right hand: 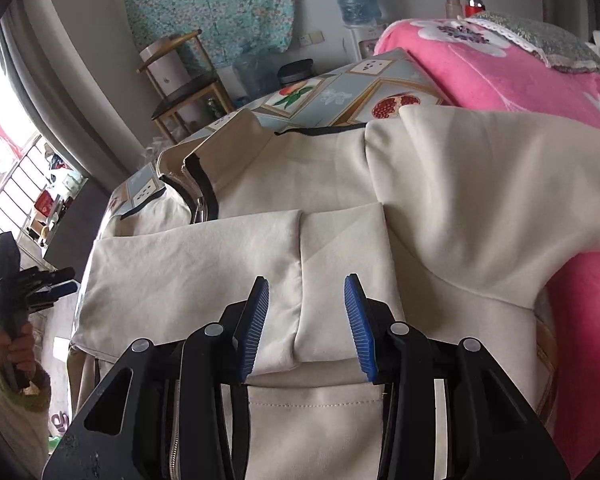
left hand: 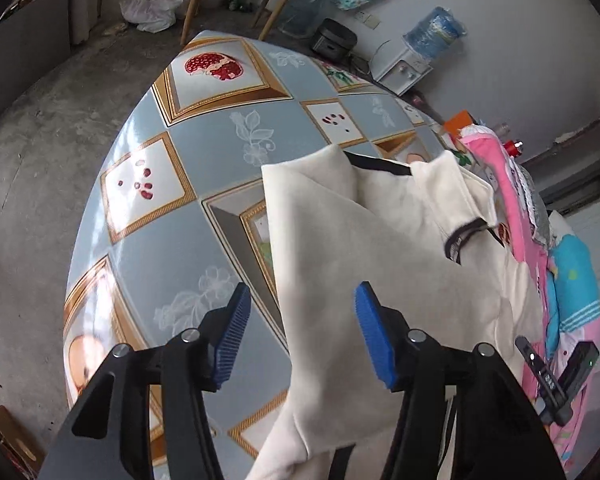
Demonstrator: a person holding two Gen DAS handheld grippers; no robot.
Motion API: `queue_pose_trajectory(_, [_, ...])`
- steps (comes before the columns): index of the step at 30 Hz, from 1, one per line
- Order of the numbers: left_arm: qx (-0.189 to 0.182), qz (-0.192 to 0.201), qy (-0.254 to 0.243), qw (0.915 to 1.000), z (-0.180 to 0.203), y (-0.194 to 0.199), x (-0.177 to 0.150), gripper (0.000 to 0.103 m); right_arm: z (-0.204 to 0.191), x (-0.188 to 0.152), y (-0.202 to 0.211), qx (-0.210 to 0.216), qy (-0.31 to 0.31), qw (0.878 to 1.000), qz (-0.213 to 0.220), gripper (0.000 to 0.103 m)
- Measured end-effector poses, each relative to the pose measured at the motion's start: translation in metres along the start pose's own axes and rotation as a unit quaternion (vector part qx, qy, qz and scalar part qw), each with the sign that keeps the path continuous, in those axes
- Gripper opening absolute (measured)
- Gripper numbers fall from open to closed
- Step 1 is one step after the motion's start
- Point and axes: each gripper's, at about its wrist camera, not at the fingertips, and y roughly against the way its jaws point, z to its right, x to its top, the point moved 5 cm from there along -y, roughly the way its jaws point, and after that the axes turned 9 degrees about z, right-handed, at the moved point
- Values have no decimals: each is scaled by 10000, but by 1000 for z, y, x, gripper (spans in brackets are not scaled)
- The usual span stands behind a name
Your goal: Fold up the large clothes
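Cream jacket (right hand: 340, 184) lying partly folded on the patterned desk (left hand: 204, 128), its collar end far from both cameras, its long axis running away from them. Right gripper (right hand: 306, 328) fingers apart, nothing pressed between them, poised directly above the folded-in sleeve panels. Left gripper (left hand: 300, 336) fingers likewise apart and empty, straddling the jacket's left edge; whether a pad touches cloth is unclear. The right gripper appears nearer the fold. Pink blanket (right hand: 500, 72) alongside.
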Motion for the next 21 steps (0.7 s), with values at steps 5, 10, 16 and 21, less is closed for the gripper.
queue_pose_trajectory(5, [-9,-14,246,9997,-7,-33,18,53,5,-3,-2,3,-61,10000,-59,39])
queue_pose_trajectory(10, [-105,184,256,9994,-2,-42,28,42,9,-3,-2,7,-63,10000,-60,39])
queue_pose_trajectory(16, [248,667,-516,9961,16,-27,35,6,8,-3,0,-34,8,10000,-33,39])
queue_pose_trajectory(21, [786,1095,-1050,9853,13,-12,38,5,-2,-1,1,-117,372,9992,-3,39])
